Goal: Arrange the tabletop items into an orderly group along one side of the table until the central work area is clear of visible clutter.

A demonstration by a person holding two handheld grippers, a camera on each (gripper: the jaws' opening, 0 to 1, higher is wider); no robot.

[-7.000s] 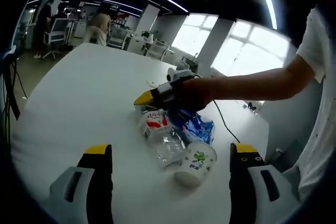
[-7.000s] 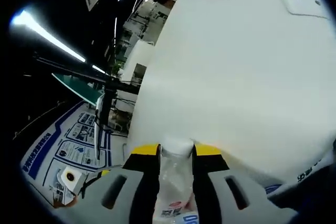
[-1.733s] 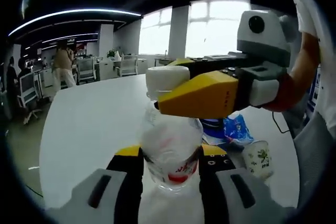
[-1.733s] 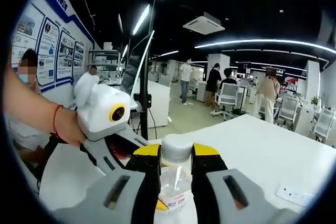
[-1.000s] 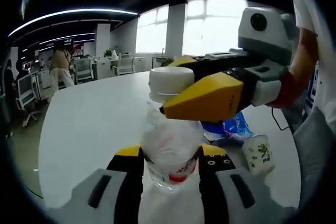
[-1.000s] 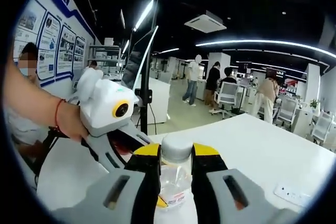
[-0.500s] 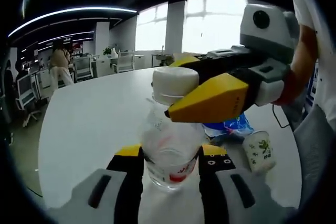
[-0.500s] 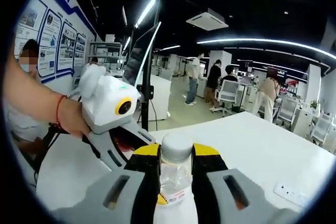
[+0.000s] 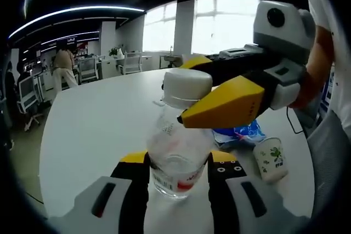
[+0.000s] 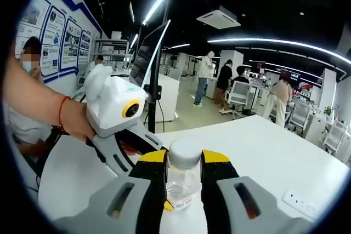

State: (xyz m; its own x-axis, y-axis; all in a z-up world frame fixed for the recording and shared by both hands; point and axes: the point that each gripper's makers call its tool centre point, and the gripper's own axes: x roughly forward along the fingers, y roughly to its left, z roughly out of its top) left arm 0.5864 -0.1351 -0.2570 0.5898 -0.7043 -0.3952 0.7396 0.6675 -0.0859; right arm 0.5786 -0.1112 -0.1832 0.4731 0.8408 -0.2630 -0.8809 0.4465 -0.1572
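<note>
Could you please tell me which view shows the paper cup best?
The left gripper view: the paper cup stands upright on the white table, beside the blue packet. The right gripper view looks elsewhere, along the bottle's cap.

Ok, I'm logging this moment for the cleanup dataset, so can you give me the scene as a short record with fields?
held item: clear plastic bottle with white cap
left gripper: shut on the bottle's body
right gripper: shut on the bottle's neck, just under the cap
bottle pose: upright, held above the table
surface: white table
other items: paper cup lying on its side, blue packet beside it
setting: open office, people in the background
</note>
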